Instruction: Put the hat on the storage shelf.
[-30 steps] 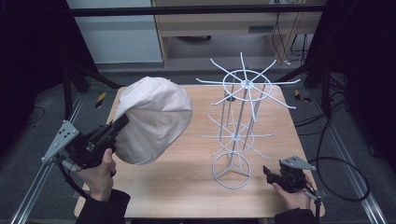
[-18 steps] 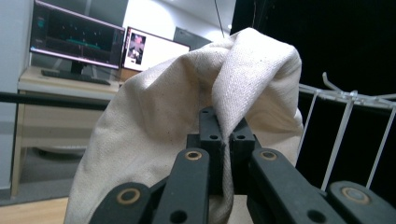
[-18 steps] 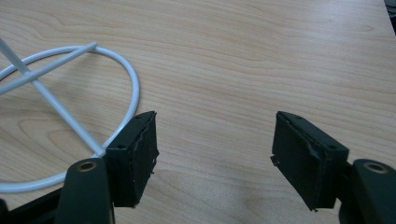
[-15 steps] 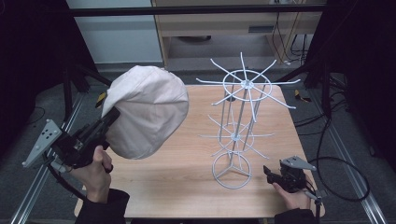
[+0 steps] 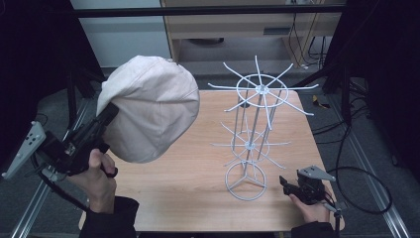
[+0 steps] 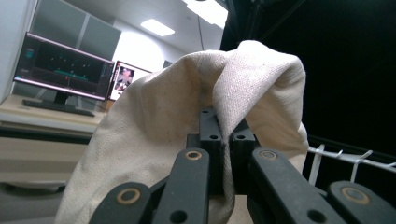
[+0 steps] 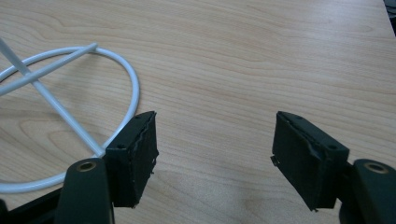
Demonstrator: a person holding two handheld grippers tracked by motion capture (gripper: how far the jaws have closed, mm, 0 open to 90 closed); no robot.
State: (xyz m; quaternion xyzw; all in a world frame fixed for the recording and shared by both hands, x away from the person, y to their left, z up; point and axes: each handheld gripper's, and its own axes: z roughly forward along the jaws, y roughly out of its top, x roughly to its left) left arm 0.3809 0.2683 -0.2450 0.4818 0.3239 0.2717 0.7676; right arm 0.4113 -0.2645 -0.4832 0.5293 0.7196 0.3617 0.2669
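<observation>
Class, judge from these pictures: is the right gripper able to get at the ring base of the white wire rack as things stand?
Probably yes. The right gripper sits open on the table beside the rack's ring base, with bare wood between them.

A light wooden table [image 5: 198, 203] stands on a grey floor [image 5: 376, 148]. Beyond its far edge sits a pale wooden cabinet [image 5: 223, 25] with an open shelf, beside a white wall panel [image 5: 124, 34]. Black curtains [image 5: 29, 59] close off both sides. Metal rails [image 5: 369, 166] run along the floor past the table's left and right edges, and dark cables [image 5: 356, 178] loop on the floor off the right edge. Farther back, a desk [image 6: 28, 109] carries a lit monitor [image 6: 60, 65], and bright ceiling lights [image 6: 156, 27] glow overhead.
</observation>
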